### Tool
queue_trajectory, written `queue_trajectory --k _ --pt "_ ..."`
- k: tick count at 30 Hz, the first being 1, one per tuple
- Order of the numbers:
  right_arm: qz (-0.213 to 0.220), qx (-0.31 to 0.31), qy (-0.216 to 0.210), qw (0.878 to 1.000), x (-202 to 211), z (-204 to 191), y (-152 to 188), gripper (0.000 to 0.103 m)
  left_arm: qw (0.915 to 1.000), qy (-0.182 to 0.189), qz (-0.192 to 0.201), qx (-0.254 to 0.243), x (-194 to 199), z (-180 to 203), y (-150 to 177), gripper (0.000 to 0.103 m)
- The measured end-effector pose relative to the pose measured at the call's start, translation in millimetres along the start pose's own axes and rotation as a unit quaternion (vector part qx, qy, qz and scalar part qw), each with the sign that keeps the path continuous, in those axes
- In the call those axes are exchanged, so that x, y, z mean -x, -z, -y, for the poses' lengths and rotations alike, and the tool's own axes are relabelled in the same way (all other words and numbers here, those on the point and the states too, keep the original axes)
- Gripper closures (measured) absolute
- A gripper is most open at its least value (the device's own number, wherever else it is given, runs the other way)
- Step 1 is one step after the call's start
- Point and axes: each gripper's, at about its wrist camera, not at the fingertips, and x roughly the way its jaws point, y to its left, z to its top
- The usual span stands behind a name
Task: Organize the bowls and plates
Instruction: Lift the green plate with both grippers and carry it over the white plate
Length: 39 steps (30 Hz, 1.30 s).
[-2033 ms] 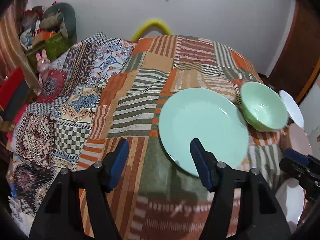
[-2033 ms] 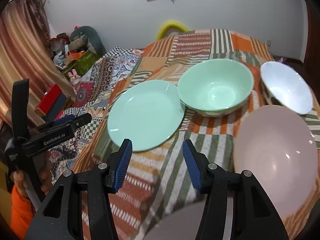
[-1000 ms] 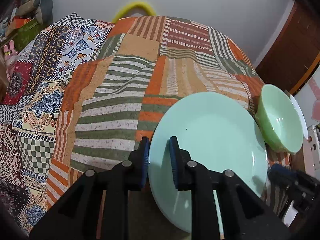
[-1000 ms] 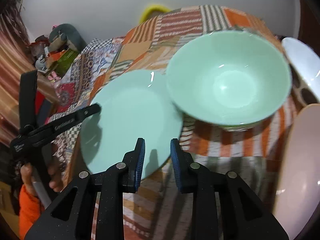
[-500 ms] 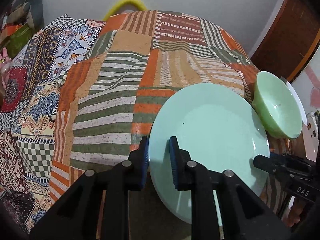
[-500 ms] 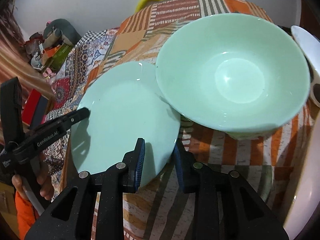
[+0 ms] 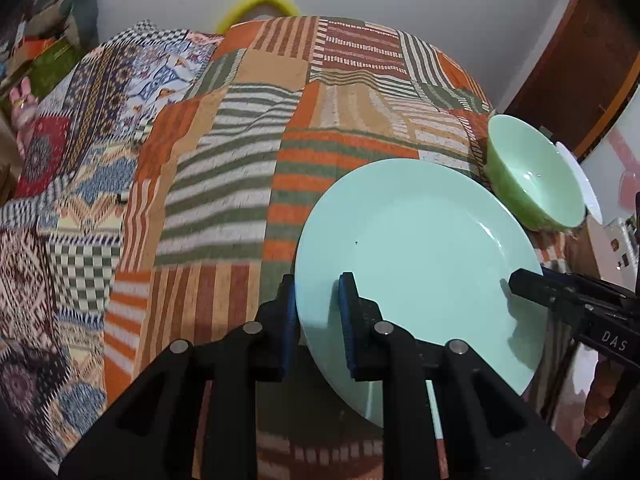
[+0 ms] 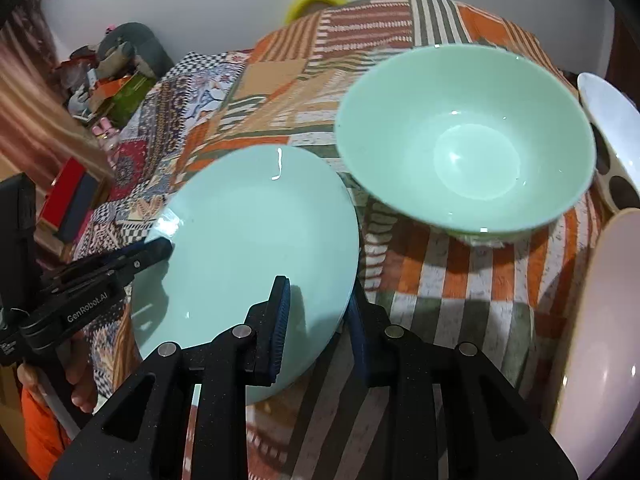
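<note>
Plate [image 7: 416,248] rim pinched by left gripper [image 7: 318,322], right gripper [image 8: 318,324]

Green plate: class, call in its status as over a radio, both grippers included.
Left gripper shut on green plate rim. Right gripper shut on opposite rim. Plate tilted off the patchwork cloth. Green bowl close beside; pink plate at right.

Pink plate [image 8: 592,340] cut by right edge, white bowl [image 8: 612,120] likewise (green bowl [image 8: 464,140] slightly blurred)
</note>
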Motion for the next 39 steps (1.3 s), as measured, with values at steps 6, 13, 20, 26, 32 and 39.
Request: queue_trajectory --k 6,13,20,26,32,39 --pt "0.01 0.004 -0.022 1.0 17.7 -3.7 6.3 0.077 0.9999 -0.003 0.013 0.006 29.0 8.7 16.6 0.083" --pt "0.036 0.015 -0.028 0.999 45.7 -11.3 15.7 0.077 0.9992 -0.007 0.039 -0.002 66.4 24.6 30.6 0.083" --pt "0.057 0.025 -0.03 0.998 68.7 -13.7 26.3 0.077 0.9985 -0.006 0.054 -0.007 98.2 41.9 42.5 0.083" --pt "0.075 0.025 -0.035 0.996 92.1 -10.5 39.6 0.077 0.9978 0.001 0.064 -0.016 123.1 59.2 58.1 0.083" --pt "0.087 0.021 -0.038 0.995 108.4 -5.7 51.9 0.077 0.9969 0.002 0.073 -0.027 142.9 79.4 72.6 0.083" --pt "0.104 0.013 -0.043 0.994 128.7 3.8 66.3 0.077 0.9959 0.014 0.081 -0.039 161.4 102.3 89.3 0.083"
